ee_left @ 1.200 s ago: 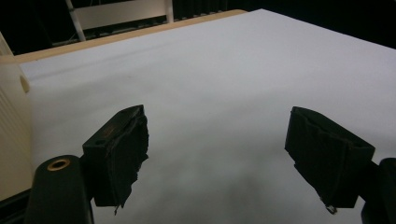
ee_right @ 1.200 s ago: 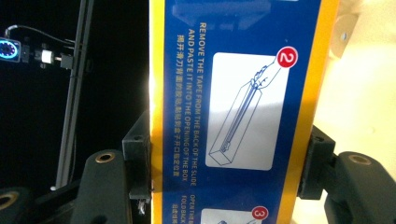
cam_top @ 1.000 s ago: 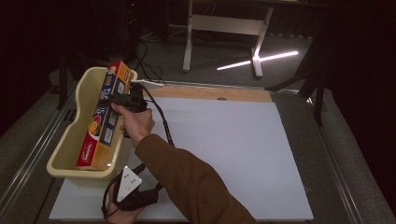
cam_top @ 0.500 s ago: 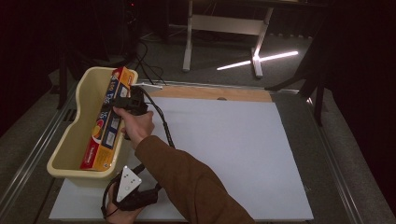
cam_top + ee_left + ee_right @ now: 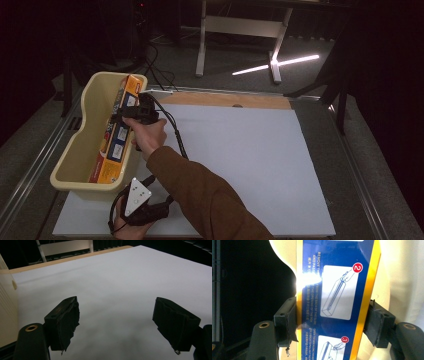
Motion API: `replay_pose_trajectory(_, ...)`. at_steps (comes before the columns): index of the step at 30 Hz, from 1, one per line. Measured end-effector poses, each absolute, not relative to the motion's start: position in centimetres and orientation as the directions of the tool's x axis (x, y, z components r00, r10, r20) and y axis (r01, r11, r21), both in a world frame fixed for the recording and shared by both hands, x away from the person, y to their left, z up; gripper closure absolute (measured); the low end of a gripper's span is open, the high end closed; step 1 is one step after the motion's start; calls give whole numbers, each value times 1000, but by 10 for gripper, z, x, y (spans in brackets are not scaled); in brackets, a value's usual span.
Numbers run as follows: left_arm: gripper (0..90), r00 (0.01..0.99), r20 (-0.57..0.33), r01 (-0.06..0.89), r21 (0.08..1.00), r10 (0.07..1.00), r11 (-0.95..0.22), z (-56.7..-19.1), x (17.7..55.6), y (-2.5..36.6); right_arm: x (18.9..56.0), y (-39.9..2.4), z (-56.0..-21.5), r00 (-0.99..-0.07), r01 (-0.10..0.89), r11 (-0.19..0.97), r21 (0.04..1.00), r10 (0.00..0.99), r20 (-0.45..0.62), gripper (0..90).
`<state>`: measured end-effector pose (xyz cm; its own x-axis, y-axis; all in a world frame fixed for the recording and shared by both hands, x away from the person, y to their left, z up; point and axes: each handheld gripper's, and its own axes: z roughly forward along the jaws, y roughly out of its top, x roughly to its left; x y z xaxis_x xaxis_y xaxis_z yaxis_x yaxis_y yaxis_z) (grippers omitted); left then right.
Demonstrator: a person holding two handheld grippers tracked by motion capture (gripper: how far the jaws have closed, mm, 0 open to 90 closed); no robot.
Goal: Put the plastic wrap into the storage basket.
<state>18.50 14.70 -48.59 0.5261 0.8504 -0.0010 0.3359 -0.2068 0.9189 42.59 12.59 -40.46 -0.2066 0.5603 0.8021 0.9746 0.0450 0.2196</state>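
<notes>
Right gripper view: your right gripper [image 5: 332,325] has just been opening, fingers [image 5: 286,322] barely off the box [image 5: 337,290]; light, stiff, glossy cardboard—grip its narrow edges. Left gripper [image 5: 116,325] spread, at six o'clock.

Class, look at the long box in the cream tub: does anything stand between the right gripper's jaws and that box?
Nothing visible does. The right gripper straddles the box, which leans inside the tub. Its jaws have just been opening; the left jaw sits at the box's edge and a narrow gap shows at the right jaw. The left gripper is open over bare table.
</notes>
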Motion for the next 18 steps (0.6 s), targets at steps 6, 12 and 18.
replay_pose_trajectory(6, 211, 525, -2, 338, 918, 851, -206, -486, 185, 148, 424, 123, -398, -220, 971, 46, 236, 565, 795, 340)
replay_pose_trajectory(12, 211, 524, 3, 337, 917, 852, -211, -486, 185, 147, 423, 114, -389, -245, 967, 74, 244, 539, 806, 380)
replay_pose_trajectory(18, 211, 521, 8, 338, 916, 853, -215, -487, 186, 147, 419, 106, -381, -329, 943, 145, 298, 527, 783, 387)
